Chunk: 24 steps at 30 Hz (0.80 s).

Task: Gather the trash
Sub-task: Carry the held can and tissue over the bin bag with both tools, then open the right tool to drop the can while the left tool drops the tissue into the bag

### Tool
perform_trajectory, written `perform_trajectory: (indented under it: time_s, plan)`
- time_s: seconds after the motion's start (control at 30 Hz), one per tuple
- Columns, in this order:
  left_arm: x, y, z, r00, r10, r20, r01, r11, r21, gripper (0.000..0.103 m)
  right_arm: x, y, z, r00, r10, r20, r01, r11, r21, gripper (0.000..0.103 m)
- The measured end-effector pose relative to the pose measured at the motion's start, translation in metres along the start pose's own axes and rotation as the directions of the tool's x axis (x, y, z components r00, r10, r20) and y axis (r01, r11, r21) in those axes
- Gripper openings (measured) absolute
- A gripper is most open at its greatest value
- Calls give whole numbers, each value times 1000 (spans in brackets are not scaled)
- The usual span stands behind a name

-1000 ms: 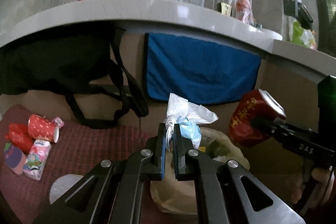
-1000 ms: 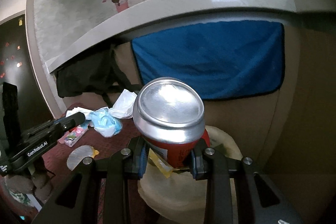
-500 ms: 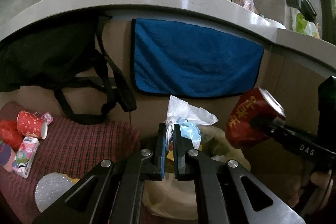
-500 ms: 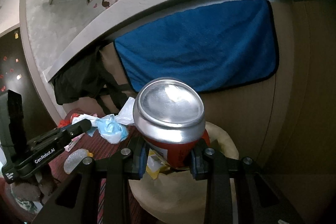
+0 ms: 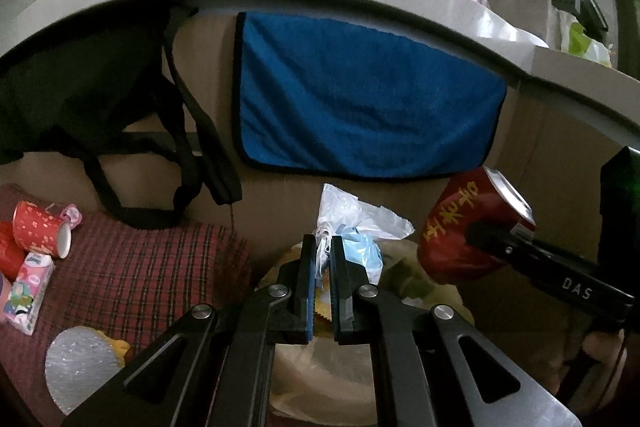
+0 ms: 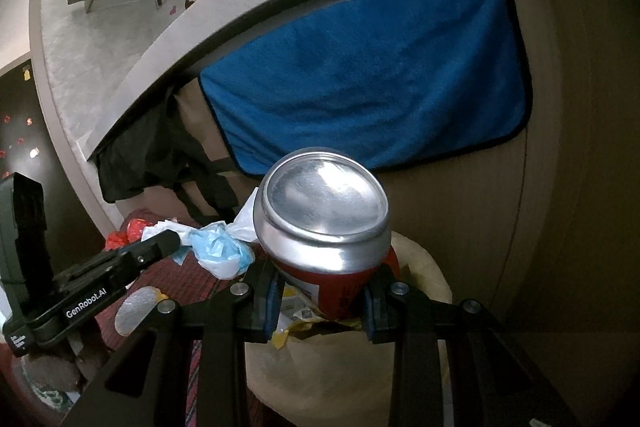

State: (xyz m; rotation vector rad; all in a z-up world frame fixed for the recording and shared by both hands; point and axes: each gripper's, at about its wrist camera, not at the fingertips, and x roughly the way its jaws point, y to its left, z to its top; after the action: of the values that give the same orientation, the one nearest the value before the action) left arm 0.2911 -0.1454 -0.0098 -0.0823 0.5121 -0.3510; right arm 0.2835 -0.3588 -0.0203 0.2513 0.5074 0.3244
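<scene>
My left gripper (image 5: pixel 323 251) is shut on a crumpled wad of white plastic and blue mask trash (image 5: pixel 356 227), held above the cream trash bag (image 5: pixel 320 379). The wad also shows in the right wrist view (image 6: pixel 218 247), at the tip of the left gripper (image 6: pixel 160 241). My right gripper (image 6: pixel 324 287) is shut on a red drink can (image 6: pixel 324 211), silver end toward the camera, held over the cream trash bag (image 6: pixel 424 267). The can (image 5: pixel 468 227) shows at right in the left wrist view, tilted, just right of the wad.
A red plaid cloth (image 5: pixel 132 267) at left carries a red paper cup (image 5: pixel 40 229), a tissue pack (image 5: pixel 28 291) and a silvery round lid (image 5: pixel 80 359). A blue towel (image 5: pixel 360 107) and black bag (image 5: pixel 80 99) hang under the grey counter behind.
Both grippers have moved right, toward the trash bag; the plaid cloth and cup have slid left in view. Both grips are unchanged.
</scene>
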Motion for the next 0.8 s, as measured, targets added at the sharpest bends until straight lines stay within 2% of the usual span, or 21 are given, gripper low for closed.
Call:
perform_trajectory:
  time_s: [0.37,0.43,0.47,0.53,0.8]
  plan:
    - [24,4,-4,999,-7,-46,6,1000,-14,7,24,-9,-4,999,-2,-41,3,1000,16,30]
    - [31,8,-4,996,-54,-75,51,998,-32,14,29,-11,-5,999,-4,-47,5,1000,15,34]
    - [34,12,-3,993,-76,-91,72,996,-47,18,32,-12,-6,998,-6,-55,7,1000,17,42]
    - [34,19,-2,991,-91,-98,84,994,-74,36,37,-15,-8,998,-4,-70,6,1000,31,52]
    - [11,49,5,991,-107,-78,93,982,-164,44,32,-10,-12,996,-67,-61,69,997,40,55]
